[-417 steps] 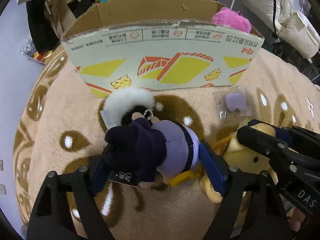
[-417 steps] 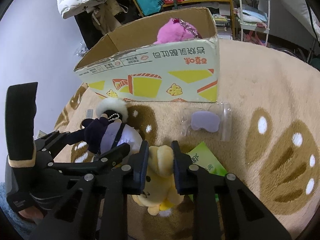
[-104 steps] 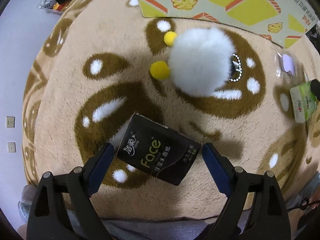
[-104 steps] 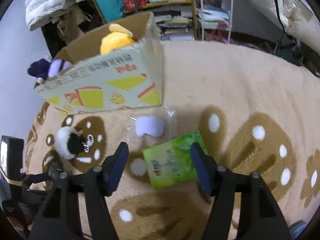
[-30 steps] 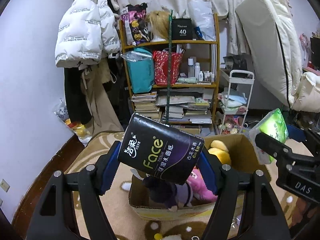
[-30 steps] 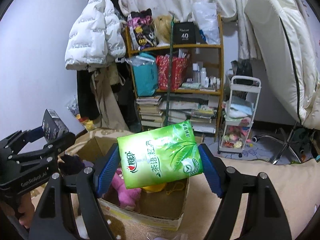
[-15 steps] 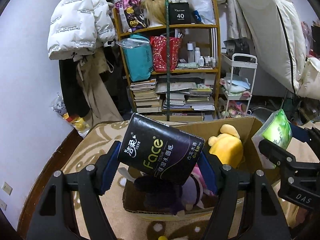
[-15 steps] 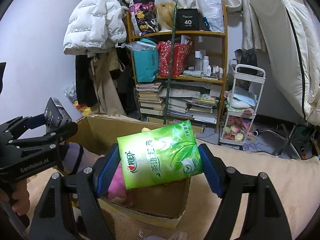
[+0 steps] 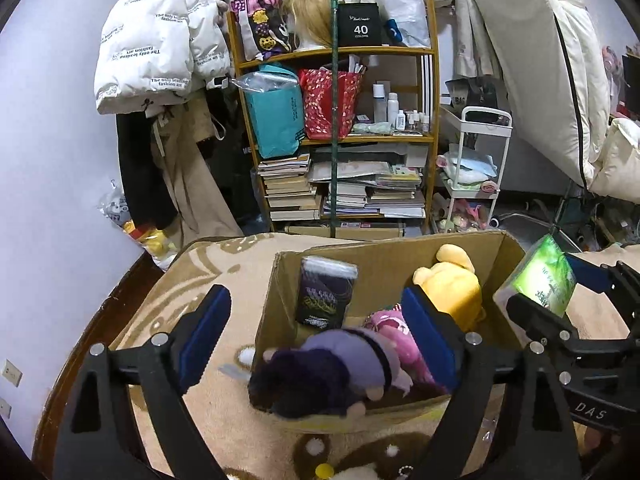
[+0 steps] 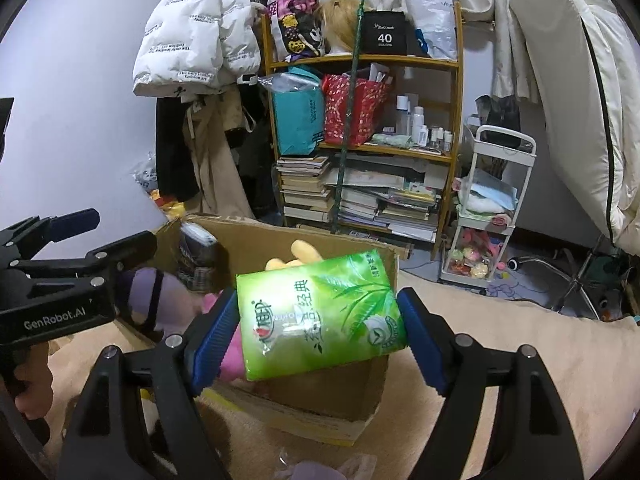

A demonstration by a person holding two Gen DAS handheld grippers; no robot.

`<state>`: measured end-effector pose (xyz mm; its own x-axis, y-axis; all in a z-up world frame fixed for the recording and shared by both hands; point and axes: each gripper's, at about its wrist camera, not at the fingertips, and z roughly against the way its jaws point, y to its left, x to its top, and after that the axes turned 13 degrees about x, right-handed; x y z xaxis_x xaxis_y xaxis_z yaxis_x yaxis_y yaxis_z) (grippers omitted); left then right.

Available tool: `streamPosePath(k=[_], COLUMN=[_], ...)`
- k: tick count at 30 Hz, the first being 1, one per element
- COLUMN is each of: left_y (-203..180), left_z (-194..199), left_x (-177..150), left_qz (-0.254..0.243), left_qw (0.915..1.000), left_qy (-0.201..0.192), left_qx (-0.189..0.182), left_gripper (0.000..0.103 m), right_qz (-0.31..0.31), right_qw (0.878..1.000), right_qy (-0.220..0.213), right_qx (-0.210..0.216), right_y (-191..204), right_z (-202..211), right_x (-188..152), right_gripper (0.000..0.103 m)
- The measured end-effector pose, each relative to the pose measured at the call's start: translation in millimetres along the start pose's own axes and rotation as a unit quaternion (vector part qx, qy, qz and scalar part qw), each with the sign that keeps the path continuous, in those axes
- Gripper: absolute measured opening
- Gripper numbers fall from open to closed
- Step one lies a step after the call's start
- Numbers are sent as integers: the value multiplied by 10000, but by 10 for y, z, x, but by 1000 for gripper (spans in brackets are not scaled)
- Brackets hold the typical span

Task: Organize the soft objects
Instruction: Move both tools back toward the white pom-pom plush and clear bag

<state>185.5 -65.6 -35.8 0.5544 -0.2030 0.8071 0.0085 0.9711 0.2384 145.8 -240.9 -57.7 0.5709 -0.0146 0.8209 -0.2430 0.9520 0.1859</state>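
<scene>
An open cardboard box (image 9: 280,300) stands on the tan rug. Inside lie a black tissue pack (image 9: 325,294) upright at the back left, a purple doll (image 9: 340,364), a pink plush (image 9: 394,332) and a yellow plush (image 9: 452,284). My left gripper (image 9: 316,330) is open and empty above the box's near side. My right gripper (image 10: 320,320) is shut on a green tissue pack (image 10: 320,316), held above the box's right part (image 10: 384,264); the pack also shows in the left wrist view (image 9: 540,280).
A wooden shelf (image 9: 336,128) with books and bags stands behind the box. A white cart (image 9: 476,176) is at its right. A white fluffy toy (image 9: 360,474) and a clear bag (image 10: 332,468) lie on the rug (image 9: 224,400) in front.
My left gripper has opened and let go of the black tissue pack, which now stands inside the box. Both grippers have come lower and closer to the box.
</scene>
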Motion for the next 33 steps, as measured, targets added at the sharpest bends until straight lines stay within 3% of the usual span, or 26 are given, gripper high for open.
streamPosePath(k=[3, 10, 12, 23, 33], left_y=[41, 155, 195, 478, 612], left_z=[17, 87, 117, 496, 807], left_x=[0, -53, -60, -165, -381], left_qz=[67, 70, 102, 297, 375], left_qw=[10000, 9999, 9998, 9990, 9978], left_qy=[31, 59, 88, 258, 530], left_qx=[39, 140, 149, 202, 111], left_gripper=[93, 96, 96, 96, 96], right_qz=[15, -11, -40, -161, -309], right_qw=[10000, 9999, 9999, 9993, 9983], right_qy=[10, -7, -50, -192, 56], right_qx=[-37, -112, -150, -262, -487], right_y=[11, 65, 80, 200, 263], right_z=[14, 120, 174, 566, 862], right_x=[-3, 0, 1, -28, -252], right_gripper=[91, 95, 103, 103, 103])
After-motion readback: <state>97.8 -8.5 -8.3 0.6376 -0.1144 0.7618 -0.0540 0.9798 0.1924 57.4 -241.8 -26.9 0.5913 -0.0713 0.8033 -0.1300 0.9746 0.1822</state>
